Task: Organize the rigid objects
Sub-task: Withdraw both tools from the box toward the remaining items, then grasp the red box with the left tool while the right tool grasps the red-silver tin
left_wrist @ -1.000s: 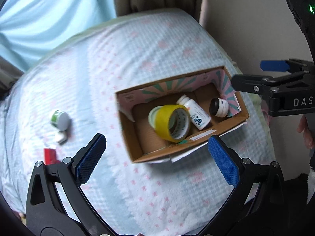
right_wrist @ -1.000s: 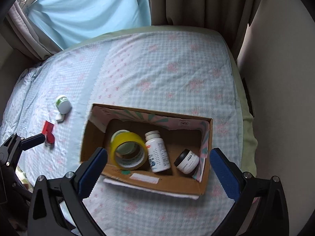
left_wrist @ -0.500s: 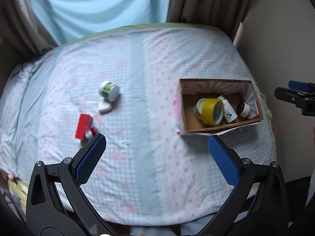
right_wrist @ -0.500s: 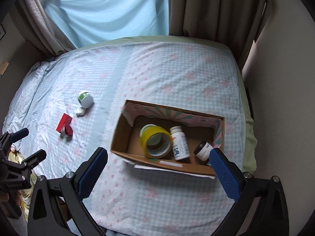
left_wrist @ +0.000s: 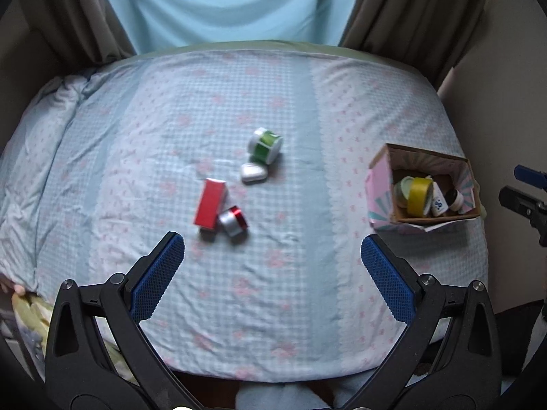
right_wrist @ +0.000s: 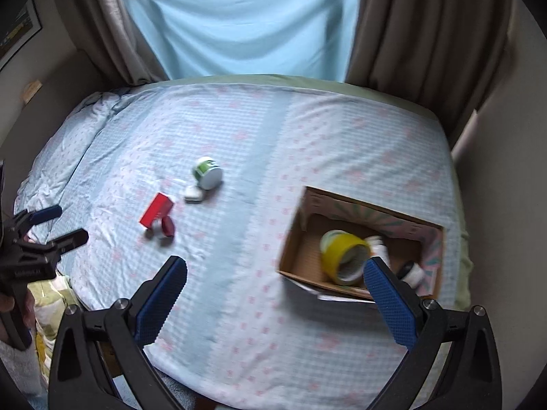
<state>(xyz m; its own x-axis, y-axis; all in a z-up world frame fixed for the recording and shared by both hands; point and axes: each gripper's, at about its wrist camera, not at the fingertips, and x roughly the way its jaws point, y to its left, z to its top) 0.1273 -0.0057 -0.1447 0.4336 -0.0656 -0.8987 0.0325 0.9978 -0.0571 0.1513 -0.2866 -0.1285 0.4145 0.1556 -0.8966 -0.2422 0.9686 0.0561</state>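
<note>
On the bed lie a red box (left_wrist: 210, 203) (right_wrist: 156, 210), a silver and red tape roll (left_wrist: 233, 221) (right_wrist: 165, 227), a white case (left_wrist: 253, 173) (right_wrist: 194, 194) and a green and white jar (left_wrist: 265, 145) (right_wrist: 207, 173). A cardboard box (left_wrist: 378, 184) (right_wrist: 297, 235) at the right holds yellow tape (left_wrist: 418, 195) (right_wrist: 345, 256), a white bottle (left_wrist: 439, 203) and a black-lidded jar (left_wrist: 455, 200). My left gripper (left_wrist: 272, 275) hangs open above the bed's near side, short of the red box. My right gripper (right_wrist: 273, 300) is open too, near the cardboard box.
The bed (left_wrist: 171, 102) carries a pale blue checked cover with pink bows. Brown curtains (right_wrist: 410, 27) and a light blue sheet (right_wrist: 239, 17) hang behind it. A wall (right_wrist: 506, 205) runs close along the bed's right side.
Both grippers have swung left and pulled back from the cardboard box. The loose items now sit in the middle of the left wrist view, with the box off to the right.
</note>
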